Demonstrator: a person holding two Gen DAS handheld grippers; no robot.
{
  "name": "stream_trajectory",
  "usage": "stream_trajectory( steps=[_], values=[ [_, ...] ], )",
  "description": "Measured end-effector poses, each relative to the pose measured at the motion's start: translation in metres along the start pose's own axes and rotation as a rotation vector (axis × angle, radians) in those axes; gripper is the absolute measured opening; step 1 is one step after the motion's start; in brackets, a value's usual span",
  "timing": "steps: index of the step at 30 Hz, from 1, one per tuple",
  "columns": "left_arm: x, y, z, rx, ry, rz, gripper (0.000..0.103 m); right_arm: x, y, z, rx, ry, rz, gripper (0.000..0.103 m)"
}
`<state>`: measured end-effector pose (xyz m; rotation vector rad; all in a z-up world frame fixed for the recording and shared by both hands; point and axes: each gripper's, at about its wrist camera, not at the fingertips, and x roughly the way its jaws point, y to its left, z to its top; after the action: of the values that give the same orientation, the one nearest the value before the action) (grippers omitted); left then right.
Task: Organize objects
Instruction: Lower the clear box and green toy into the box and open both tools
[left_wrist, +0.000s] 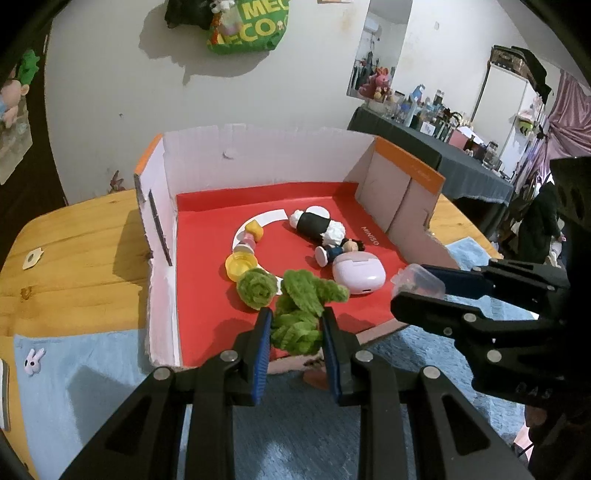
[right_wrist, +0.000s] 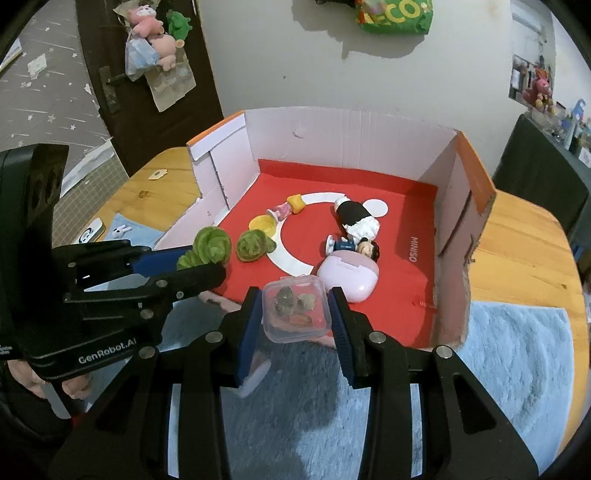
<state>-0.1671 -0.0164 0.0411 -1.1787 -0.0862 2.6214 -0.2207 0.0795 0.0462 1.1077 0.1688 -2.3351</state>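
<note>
My left gripper is shut on a green fuzzy plush piece, held over the open front edge of a cardboard box with a red floor. In the right wrist view the left gripper comes in from the left with the same green plush piece. My right gripper is shut on a small clear plastic case with small items inside, also at the box's front edge. From the left wrist view the right gripper and its clear case show at the right.
On the red floor lie a green fuzzy ball, a yellow cup, a small pink figure, a black-and-white toy, a small doll and a pink earbud case. A blue fluffy mat covers the wooden table in front.
</note>
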Motion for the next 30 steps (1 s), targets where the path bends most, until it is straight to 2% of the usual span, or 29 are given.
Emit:
stream_trajectory(
  steps=[17,22,30],
  values=[
    [0.044,0.011,0.002,0.020,0.135,-0.024,0.027,0.048,-0.010,0.015,0.026,0.095,0.058,0.035],
    [0.051,0.013,0.004,0.027,0.152,-0.026,0.027,0.060,-0.013,0.017,0.045,0.125,0.093,0.035],
    [0.059,0.015,0.009,0.030,0.168,-0.018,0.027,0.071,-0.021,0.017,0.067,0.158,0.104,0.035]
  ],
)
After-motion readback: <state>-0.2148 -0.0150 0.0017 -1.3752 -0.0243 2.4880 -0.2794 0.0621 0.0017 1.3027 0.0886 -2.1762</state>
